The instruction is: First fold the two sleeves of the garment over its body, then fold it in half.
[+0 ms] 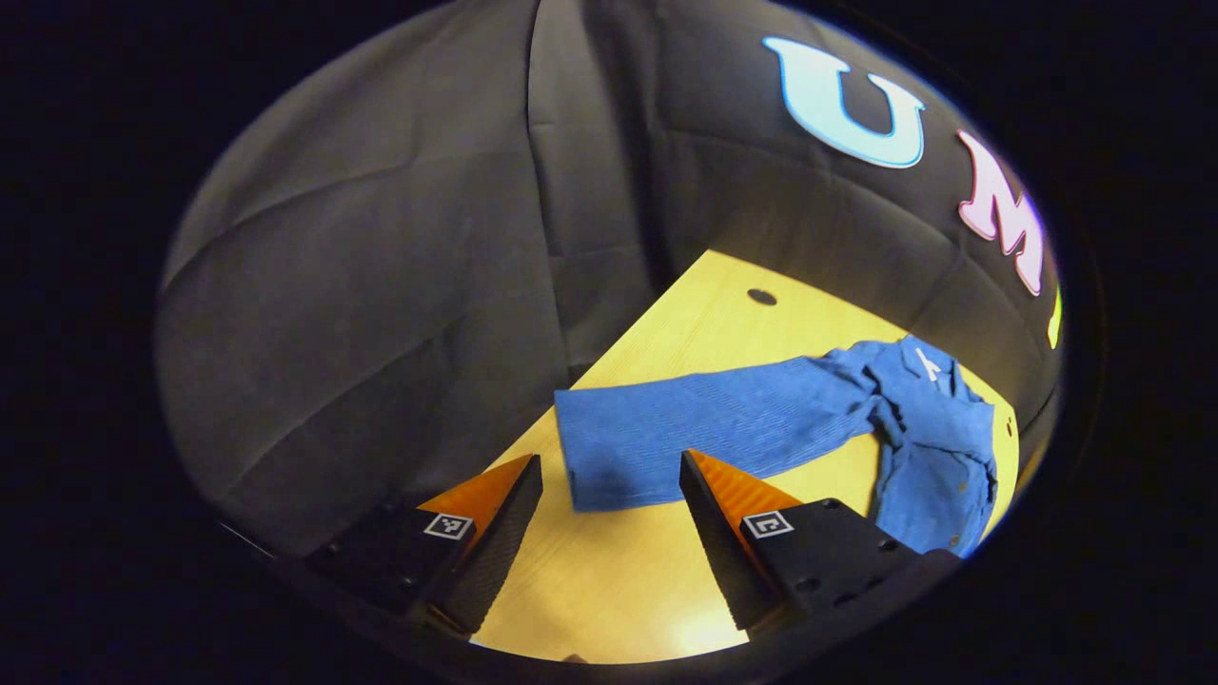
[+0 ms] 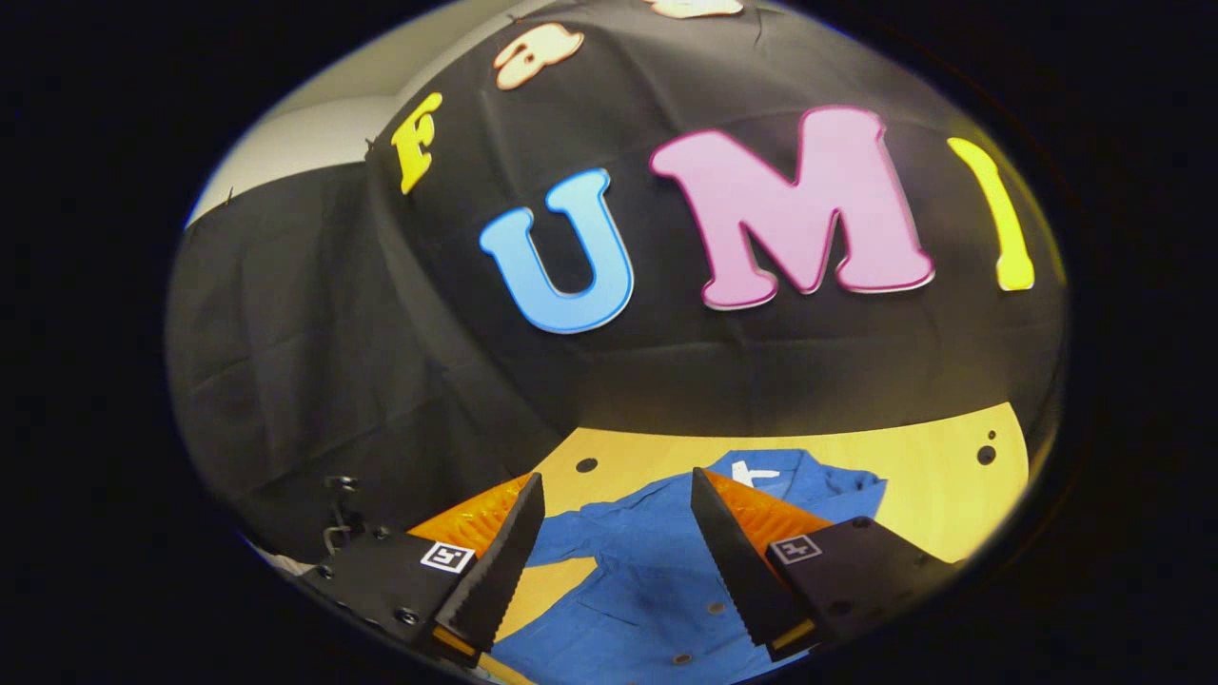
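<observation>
We see the garment (image 1: 761,428), a blue shirt with buttons, lying on the yellow wooden table (image 1: 618,580). In the left gripper view one long sleeve (image 1: 685,438) stretches flat across the table toward the camera, and its cuff end lies between the tips of the two fingers as we look at it. The body of the shirt is bunched and wrinkled at the far end of the sleeve, near the right edge of the table, with a small white tag (image 1: 928,363) at the collar.

In the right gripper view we look at the same shirt (image 2: 647,580) from another side. Here we see its front with several small buttons (image 2: 709,607) and the collar with the white tag (image 2: 756,473) at the far end. A sleeve goes off to the left behind one finger. This view gives us the buttons clearly, while the left gripper view gives us the full length of the stretched sleeve.

The left gripper (image 1: 609,471) has its fingers wide apart, with bare table and the sleeve end showing between them. They hold nothing. We cannot tell if the tips touch the cloth or hang above it. The right gripper (image 2: 617,487) also has its fingers wide apart, with the shirt front seen between them, and nothing is clamped.

The table has small round holes (image 1: 761,297) near its far edge, and in the right gripper view we see more holes (image 2: 985,455) at the right side. Behind the table hangs the black cloth wall (image 1: 400,285) of the booth, with many folds.
</observation>
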`<action>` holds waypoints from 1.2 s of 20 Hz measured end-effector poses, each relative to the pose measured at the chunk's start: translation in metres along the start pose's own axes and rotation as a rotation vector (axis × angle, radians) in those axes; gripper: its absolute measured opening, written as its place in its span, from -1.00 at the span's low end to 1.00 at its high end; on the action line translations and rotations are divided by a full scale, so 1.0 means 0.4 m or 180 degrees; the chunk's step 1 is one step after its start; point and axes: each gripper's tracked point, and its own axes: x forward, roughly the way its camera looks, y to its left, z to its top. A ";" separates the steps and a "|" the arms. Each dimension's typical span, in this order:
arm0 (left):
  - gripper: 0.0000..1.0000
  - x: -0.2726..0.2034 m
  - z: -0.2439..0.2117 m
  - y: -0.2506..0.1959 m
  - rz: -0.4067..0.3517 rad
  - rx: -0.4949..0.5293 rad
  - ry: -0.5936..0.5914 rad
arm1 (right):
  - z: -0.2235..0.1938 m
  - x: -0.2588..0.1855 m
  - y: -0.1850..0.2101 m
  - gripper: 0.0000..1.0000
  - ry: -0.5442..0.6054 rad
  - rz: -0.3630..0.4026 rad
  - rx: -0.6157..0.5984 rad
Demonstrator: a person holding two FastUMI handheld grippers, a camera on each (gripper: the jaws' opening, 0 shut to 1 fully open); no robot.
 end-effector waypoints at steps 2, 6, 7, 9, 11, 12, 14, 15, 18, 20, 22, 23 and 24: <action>0.72 0.045 -0.020 0.032 0.0070 0.0003 0.0126 | -0.027 -0.083 -0.060 0.92 0.0092 -0.0204 0.0041; 0.71 0.098 -0.037 0.026 -0.0032 -0.0058 0.0270 | -0.029 -0.201 -0.173 0.93 0.0069 -0.0629 0.0221; 0.72 0.107 -0.043 0.016 -0.0114 -0.0033 0.0313 | -0.036 -0.217 -0.187 0.93 0.0082 -0.0697 0.0332; 0.70 0.143 -0.052 0.012 -0.0104 0.0163 0.0340 | -0.044 -0.240 -0.200 0.93 0.0081 -0.0753 0.0504; 0.69 0.137 -0.049 0.001 -0.0177 0.0410 0.0255 | -0.051 -0.243 -0.204 0.93 0.0077 -0.0743 0.0527; 0.65 0.135 -0.051 -0.005 -0.0213 0.0418 0.0246 | -0.052 -0.243 -0.203 0.93 0.0086 -0.0716 0.0526; -0.06 0.135 -0.048 -0.015 -0.0263 0.0364 0.0241 | -0.054 -0.241 -0.189 0.93 0.0138 -0.0651 0.0591; -0.31 0.136 -0.040 -0.019 -0.0290 0.0304 0.0313 | -0.057 -0.240 -0.187 0.93 0.0161 -0.0634 0.0609; -0.36 0.145 -0.027 -0.025 -0.0405 0.0046 0.0494 | -0.065 -0.246 -0.192 0.93 0.0231 -0.0634 0.0612; -0.95 0.149 -0.017 -0.027 -0.0474 -0.0113 0.0547 | -0.079 -0.258 -0.188 0.93 0.0308 -0.0642 0.0580; -1.00 0.137 -0.014 -0.034 -0.0537 -0.0170 0.0576 | -0.086 -0.270 -0.186 0.93 0.0351 -0.0645 0.0545; -1.00 0.129 -0.004 -0.040 -0.0566 -0.0126 0.0524 | -0.086 -0.275 -0.187 0.93 0.0357 -0.0647 0.0541; -1.00 0.120 0.011 -0.053 -0.0614 -0.0060 0.0469 | -0.089 -0.278 -0.186 0.93 0.0360 -0.0638 0.0545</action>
